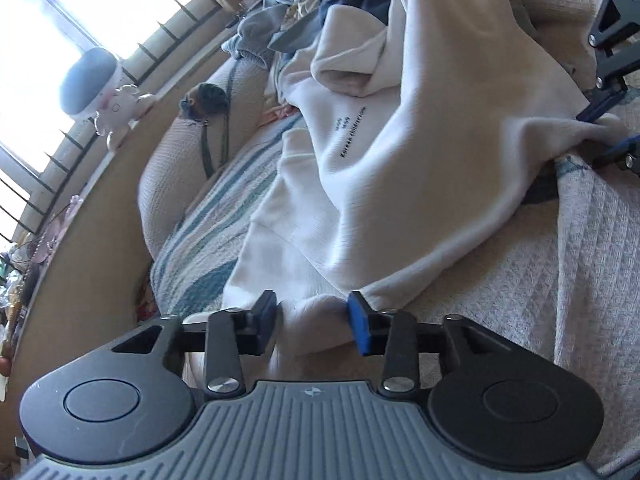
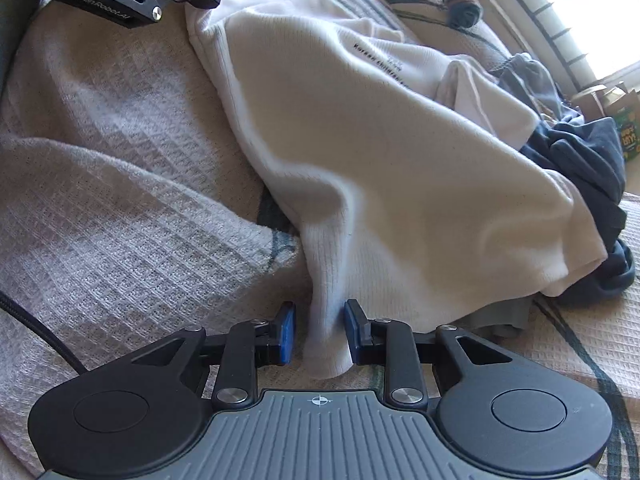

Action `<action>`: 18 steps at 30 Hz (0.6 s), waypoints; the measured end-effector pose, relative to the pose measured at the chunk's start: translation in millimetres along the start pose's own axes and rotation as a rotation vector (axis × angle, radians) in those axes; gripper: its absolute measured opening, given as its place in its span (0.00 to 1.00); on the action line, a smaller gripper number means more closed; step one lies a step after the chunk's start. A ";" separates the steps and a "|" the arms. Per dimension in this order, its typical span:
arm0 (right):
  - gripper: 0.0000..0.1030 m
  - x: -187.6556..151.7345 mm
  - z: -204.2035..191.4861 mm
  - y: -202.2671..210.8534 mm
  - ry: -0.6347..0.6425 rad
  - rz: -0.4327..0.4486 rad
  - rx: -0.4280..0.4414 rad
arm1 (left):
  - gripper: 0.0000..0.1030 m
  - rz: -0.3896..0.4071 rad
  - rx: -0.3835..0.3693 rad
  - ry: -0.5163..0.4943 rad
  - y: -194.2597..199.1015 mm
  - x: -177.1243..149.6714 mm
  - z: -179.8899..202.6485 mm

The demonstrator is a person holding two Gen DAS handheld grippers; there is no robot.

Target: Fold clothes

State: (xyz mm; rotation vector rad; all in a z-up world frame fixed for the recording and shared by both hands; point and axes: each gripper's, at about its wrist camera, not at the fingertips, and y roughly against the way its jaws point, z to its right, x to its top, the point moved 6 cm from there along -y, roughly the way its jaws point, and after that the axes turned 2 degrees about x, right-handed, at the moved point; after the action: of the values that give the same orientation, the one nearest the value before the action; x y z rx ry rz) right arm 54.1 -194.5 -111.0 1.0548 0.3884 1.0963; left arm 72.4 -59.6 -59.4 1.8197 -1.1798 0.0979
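1. Shirt, cream-white with a short line of small black print, lies rumpled on a waffle-weave blanket that covers a bed or couch.
2. Left gripper points down at the shirt's near edge. Its jaws stand narrow, and a bunched fold of hem sits between the blue pads. The right pad touches the cloth; the left pad seems just clear of it, so I cannot tell whether the fold is truly pinched.
3. Right gripper is at another edge of the same shirt. Its jaws are also narrow, with a hanging fold of ribbed hem between them. The right pad lies against the cloth, and a small gap shows at the left pad. Whether it grips firmly is unclear.
4. From the left wrist view, the right gripper shows at the far right edge with the shirt corner drawn toward it.
5. From the right wrist view, the left gripper's black frame shows at the top left, over the shirt's far corner.
6. Dark blue clothes lie heaped just beyond the shirt, partly under it.
7. A striped cover lies beside the shirt, toward the window.
8. A plush toy sits on the ledge below the window.
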 end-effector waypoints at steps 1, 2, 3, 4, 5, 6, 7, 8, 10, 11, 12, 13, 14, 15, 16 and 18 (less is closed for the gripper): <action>0.26 -0.1 -1.3 -1.1 0.008 0.003 -0.001 | 0.18 -0.005 -0.026 0.016 0.1 -2.3 -0.6; 0.26 -0.8 -1.7 -2.4 0.014 0.006 -0.001 | 0.17 -0.010 -0.053 0.037 0.6 -4.9 -1.7; 0.24 -1.3 -0.6 -3.3 0.009 0.009 0.003 | 0.15 -0.011 -0.067 0.048 1.5 -6.6 -3.5; 0.18 -1.3 1.2 -3.8 0.000 0.014 0.008 | 0.14 -0.008 -0.078 0.054 2.0 -7.9 -6.2; 0.13 -1.2 3.5 -4.1 -0.007 0.015 0.007 | 0.13 -0.004 -0.088 0.061 2.4 -9.1 -9.0; 0.08 -0.3 6.3 -3.2 -0.014 0.016 0.010 | 0.13 -0.001 -0.098 0.069 2.9 -10.2 -12.0; 0.07 1.3 9.3 -1.3 -0.025 0.020 0.021 | 0.13 0.001 -0.101 0.088 3.1 -10.0 -18.0; 0.07 3.1 11.9 2.7 -0.034 0.026 0.038 | 0.13 0.004 -0.104 0.108 3.2 -9.8 -23.9; 0.07 7.2 16.6 14.1 -0.054 0.041 0.081 | 0.13 0.015 -0.100 0.153 4.5 -9.9 -37.3; 0.07 9.2 18.3 20.6 -0.061 0.049 0.103 | 0.13 0.024 -0.093 0.178 5.6 -10.2 -44.6; 0.07 11.1 19.5 26.3 -0.067 0.048 0.124 | 0.13 0.032 -0.088 0.204 6.6 -10.7 -52.0; 0.07 13.2 20.2 31.5 -0.078 0.043 0.150 | 0.13 0.028 -0.091 0.241 7.5 -12.9 -60.4; 0.07 15.5 20.3 37.0 -0.094 0.040 0.180 | 0.13 0.025 -0.093 0.275 8.5 -15.2 -68.5; 0.07 17.8 19.1 43.4 -0.116 0.040 0.220 | 0.13 0.027 -0.090 0.296 10.4 -17.5 -74.2; 0.07 20.0 15.7 51.4 -0.146 0.041 0.272 | 0.13 0.031 -0.076 0.303 13.8 -20.2 -79.3; 0.07 24.5 2.4 69.4 -0.193 0.045 0.378 | 0.13 0.040 -0.051 0.316 20.7 -25.4 -89.2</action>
State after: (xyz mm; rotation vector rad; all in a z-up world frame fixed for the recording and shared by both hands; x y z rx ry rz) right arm 29.9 -170.2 -45.8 1.4971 0.4277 0.9697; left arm 78.0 20.6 -8.6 1.6639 -0.9852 0.3619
